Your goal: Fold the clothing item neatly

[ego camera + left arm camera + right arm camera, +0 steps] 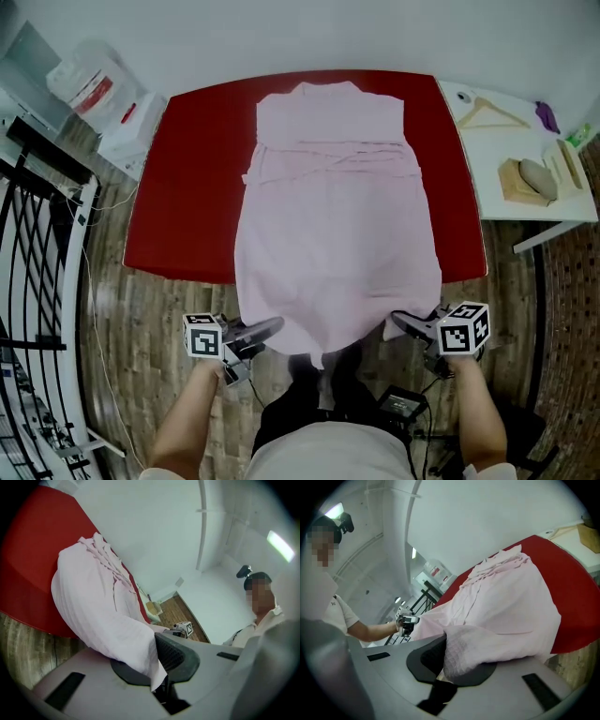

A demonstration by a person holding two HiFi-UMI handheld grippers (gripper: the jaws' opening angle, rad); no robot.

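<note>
While the left claw (275, 326) and right claw (398, 322) clamp it, a pink garment (333, 225) overhangs the table (183, 187).

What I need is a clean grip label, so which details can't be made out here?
- Left gripper view: pink garment drapes over the pads of the left tool, hiding how much cloth is pinched.
- Right gripper view: same at the right tool.
- Head view: garment's near hem blurred; some items on the side table too small.
</note>
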